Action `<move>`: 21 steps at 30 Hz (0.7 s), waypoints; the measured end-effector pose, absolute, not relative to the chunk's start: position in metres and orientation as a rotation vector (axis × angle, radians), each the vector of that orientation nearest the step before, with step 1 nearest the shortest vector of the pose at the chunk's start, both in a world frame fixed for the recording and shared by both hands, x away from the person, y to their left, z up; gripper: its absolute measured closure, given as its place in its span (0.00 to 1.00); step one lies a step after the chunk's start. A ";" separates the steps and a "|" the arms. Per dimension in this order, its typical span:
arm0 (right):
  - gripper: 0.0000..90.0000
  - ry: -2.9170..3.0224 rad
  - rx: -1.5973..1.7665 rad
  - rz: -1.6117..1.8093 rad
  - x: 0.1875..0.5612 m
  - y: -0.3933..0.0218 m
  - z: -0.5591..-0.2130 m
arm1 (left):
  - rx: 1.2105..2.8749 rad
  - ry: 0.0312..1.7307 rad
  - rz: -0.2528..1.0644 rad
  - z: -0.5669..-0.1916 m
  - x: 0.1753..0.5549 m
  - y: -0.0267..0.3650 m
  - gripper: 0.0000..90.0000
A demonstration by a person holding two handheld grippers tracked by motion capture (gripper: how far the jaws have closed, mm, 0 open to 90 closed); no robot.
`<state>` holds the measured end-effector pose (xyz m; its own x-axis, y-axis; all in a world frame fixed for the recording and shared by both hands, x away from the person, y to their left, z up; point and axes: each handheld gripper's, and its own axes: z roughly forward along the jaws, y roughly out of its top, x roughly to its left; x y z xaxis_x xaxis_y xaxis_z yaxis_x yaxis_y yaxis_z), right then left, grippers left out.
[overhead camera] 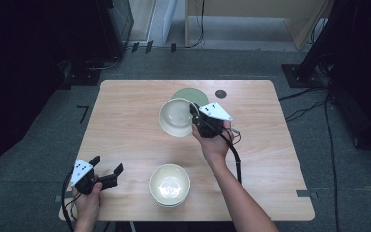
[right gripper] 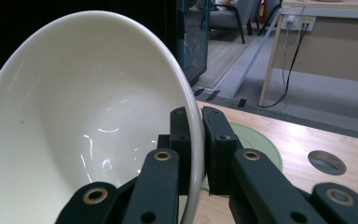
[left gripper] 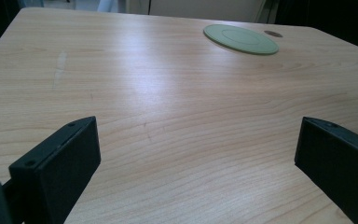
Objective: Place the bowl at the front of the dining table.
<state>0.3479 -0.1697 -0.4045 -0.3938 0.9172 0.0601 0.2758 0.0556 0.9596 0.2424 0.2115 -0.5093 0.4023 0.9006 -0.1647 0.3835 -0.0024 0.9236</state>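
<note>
Right claw (right gripper: 200,140) pinches a cream bowl's (overhead camera: 176,117) rim above the green disc (left gripper: 240,38); left claw (overhead camera: 107,166) gapes wide over bare surface (left gripper: 168,116).

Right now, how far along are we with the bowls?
A stack of bowls already sits at the near edge. The right tool is clamped on the rim of a tilted cream bowl, off the green plate. The left tool waits open. Stacking this bowl probably remains.
</note>
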 end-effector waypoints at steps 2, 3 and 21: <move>0.94 1.733 1.211 1.358 0.354 -0.169 -0.405 | 1.592 1.166 0.607 -0.509 0.242 0.211 0.00; 0.94 1.730 1.218 1.353 0.356 -0.169 -0.406 | 1.591 1.166 0.607 -0.509 0.242 0.211 0.00; 0.94 1.751 1.343 1.247 0.412 -0.166 -0.419 | 1.586 1.173 0.611 -0.510 0.243 0.211 0.00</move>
